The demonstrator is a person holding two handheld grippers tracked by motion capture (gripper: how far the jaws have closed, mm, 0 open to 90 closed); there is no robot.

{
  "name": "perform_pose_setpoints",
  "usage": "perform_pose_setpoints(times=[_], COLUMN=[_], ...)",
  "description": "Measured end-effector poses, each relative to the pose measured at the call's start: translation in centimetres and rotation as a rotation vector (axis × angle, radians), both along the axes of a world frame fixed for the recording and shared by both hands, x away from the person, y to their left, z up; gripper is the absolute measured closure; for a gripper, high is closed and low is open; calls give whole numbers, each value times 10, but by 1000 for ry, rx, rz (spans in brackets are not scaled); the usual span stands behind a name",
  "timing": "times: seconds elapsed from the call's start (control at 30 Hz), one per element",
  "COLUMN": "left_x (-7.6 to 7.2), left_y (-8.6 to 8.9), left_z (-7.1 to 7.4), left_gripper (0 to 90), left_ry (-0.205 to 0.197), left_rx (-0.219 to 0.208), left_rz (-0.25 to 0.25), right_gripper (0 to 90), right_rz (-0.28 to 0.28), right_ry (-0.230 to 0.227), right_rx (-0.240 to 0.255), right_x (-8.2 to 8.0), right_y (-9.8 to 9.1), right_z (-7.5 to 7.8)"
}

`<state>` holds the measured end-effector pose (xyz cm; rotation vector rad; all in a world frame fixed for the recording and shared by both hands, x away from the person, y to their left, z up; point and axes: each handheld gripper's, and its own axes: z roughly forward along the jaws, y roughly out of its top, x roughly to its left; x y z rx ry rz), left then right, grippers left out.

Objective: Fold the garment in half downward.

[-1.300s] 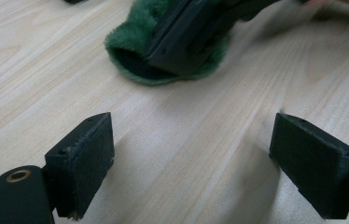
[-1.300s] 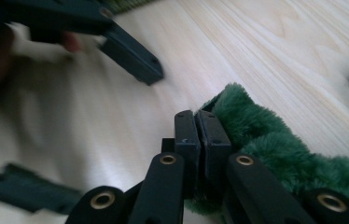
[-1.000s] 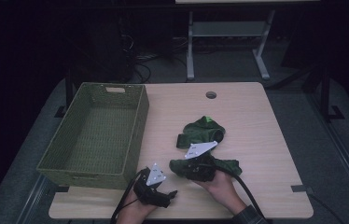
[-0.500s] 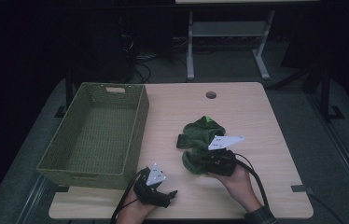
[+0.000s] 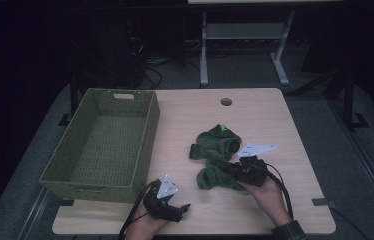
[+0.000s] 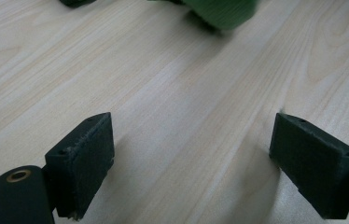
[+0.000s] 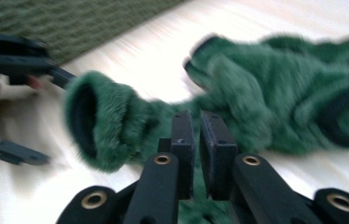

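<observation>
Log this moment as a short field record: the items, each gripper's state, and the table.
garment: fuzzy dark green fleece garment, crumpled on the table right of centre
basket: empty olive-green woven rectangular basket, on the left side
right gripper: jaws nearly together, pinching the garment's fabric
left gripper: jaws wide apart, nothing between them, low over bare wood near the front edge
table: light wooden table with a round cable hole near its far edge
</observation>
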<state>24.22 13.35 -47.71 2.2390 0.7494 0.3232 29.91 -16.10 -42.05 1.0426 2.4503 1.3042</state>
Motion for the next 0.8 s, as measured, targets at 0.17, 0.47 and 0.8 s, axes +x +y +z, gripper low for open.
perform_pose_setpoints(times=[0.17,0.47,0.8], left_x=[0,1,1], left_y=[0,0,0], left_z=[0,0,0], left_gripper=[132,132,131], left_ry=[1,1,2], left_rx=[3,0,3], left_rz=[-2,0,0], right_gripper=[818,764,693], right_rz=[55,163,209], right_ry=[-7,-5,14], right_rx=[22,-4,-143], right_x=[-8,-12,1], right_y=[13,58,114], right_z=[9,5,-30])
